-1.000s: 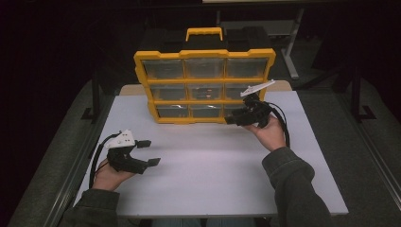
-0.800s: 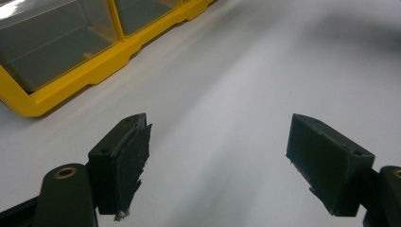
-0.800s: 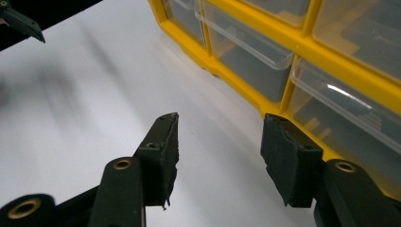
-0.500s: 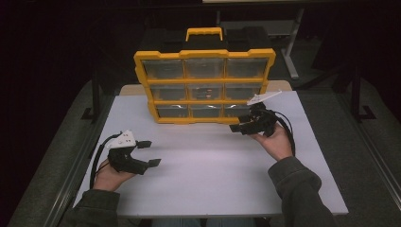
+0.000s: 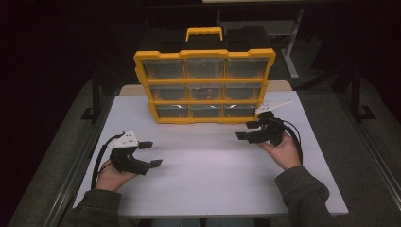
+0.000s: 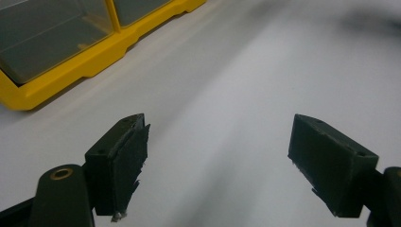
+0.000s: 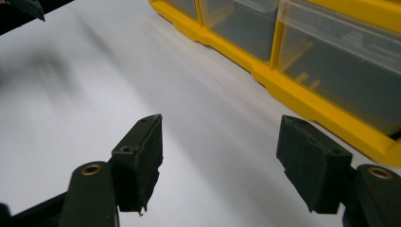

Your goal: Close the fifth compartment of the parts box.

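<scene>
Both my tongs, left (image 5: 150, 154) and right (image 5: 246, 130), gape empty; the right's jaws just widened beside the organizer (image 5: 204, 85), whose drawer needs gripping next.

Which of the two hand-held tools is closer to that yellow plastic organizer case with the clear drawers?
The right tool. It sits just off the lower right corner of the yellow plastic organizer case, jaws open and empty. The left tool rests farther back toward the person, well in front of the case's left side.

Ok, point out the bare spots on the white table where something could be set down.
Widest free patch: the white table between the left gripper and right gripper, in front of the upright yellow plastic organizer case. The near edge between the sleeves is bare too. Crowded: the far edge, where the case stands.
</scene>
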